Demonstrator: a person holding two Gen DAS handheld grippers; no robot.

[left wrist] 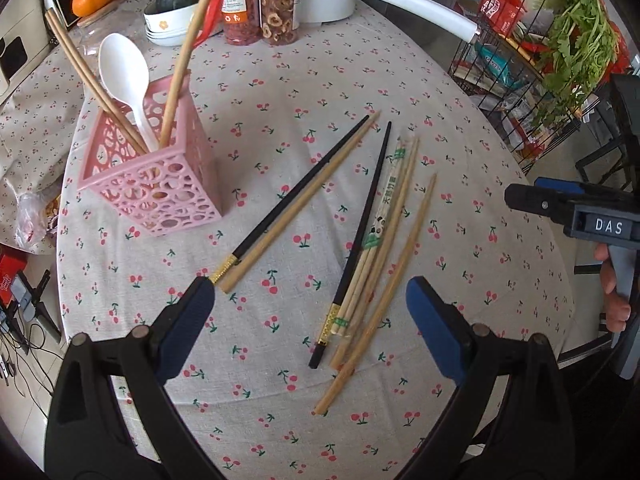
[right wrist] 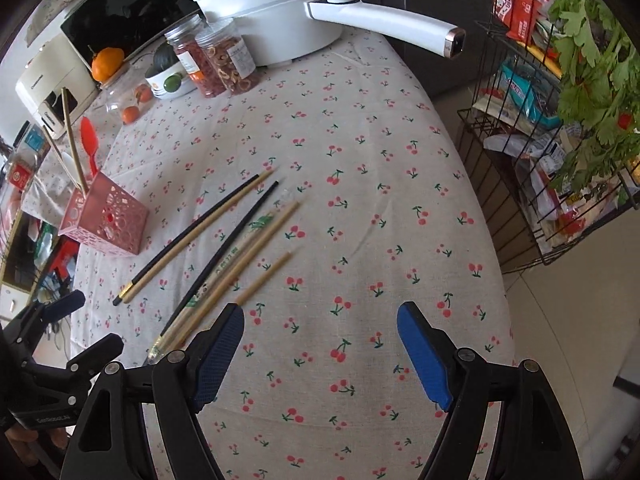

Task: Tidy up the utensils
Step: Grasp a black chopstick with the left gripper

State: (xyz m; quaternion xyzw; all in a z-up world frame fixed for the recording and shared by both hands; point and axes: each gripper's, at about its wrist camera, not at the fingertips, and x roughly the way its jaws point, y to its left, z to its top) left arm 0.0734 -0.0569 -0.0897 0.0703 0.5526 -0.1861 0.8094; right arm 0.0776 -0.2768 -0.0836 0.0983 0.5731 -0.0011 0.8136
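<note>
Both pairs of fingers stand spread wide with nothing between them: the left gripper (left wrist: 308, 320) hangs over the near ends of the loose chopsticks, and the right gripper (right wrist: 320, 348) hangs over bare cloth just right of them, its left pad close to the nearest bamboo stick.

Under them, the bench (left wrist: 460, 128) is covered by a pale cloth printed with red cherries. At its far edge sits a white electric pot (right wrist: 272, 12) with a long white handle, and beside it two clear jars of dried fruit (left wrist: 262, 8). A wire rack (right wrist: 528, 152) holding packets and leafy greens stands off the bench to the right.

On the left of the bench stands a pink perforated utensil holder (left wrist: 156, 188), upright, with a white spoon (left wrist: 124, 68) and several bamboo chopsticks inside it, leaning outward.

Loose on the cloth lie two groups. A black chopstick (left wrist: 304, 188) with a gold band rests alongside a bamboo chopstick (left wrist: 308, 204), touching it. Just right of these, a second black chopstick (left wrist: 362, 236) lies against a paper-sleeved pair (left wrist: 380, 216), with a lone bamboo stick (left wrist: 384, 292) at the right edge of the group.
</note>
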